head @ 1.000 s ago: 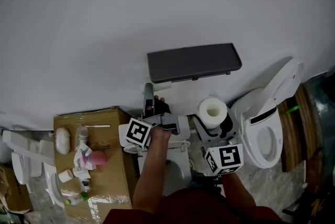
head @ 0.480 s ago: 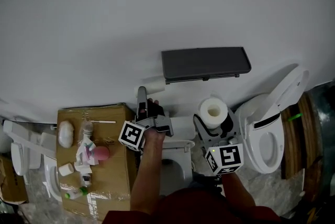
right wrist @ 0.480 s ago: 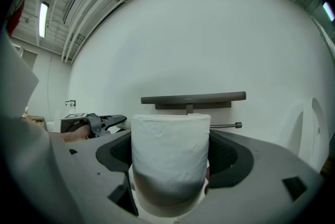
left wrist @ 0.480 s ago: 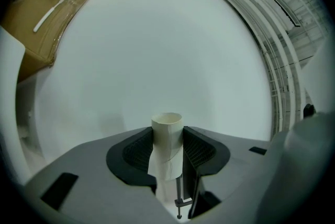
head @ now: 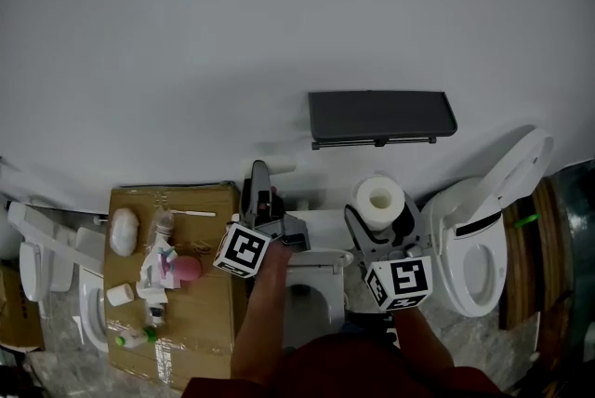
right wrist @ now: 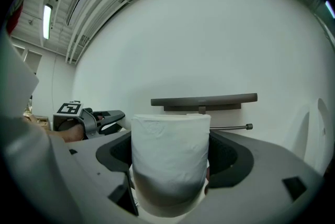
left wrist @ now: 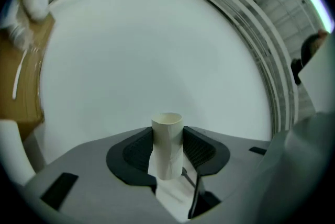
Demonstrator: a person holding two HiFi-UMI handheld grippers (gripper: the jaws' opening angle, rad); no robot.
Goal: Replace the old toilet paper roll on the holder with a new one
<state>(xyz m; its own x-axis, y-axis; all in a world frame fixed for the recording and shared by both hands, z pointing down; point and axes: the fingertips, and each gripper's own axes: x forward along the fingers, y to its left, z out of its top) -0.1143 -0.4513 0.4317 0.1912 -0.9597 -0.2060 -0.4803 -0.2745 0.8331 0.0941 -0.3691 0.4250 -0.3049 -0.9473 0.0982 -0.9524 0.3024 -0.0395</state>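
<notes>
New roll pinched in your right gripper fingers; left gripper fingers pinch bare core.

The left gripper, clamped on the empty cardboard tube, has drawn away from the holder. It now sits closer to the right edge of the cardboard box, and it has rolled about its own axis.

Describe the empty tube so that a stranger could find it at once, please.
Below the dark grey holder on the white wall, look left to the left gripper. Its jaws pinch the empty tube: a slim cardboard core, unlike the fat white roll in the right gripper.
</notes>
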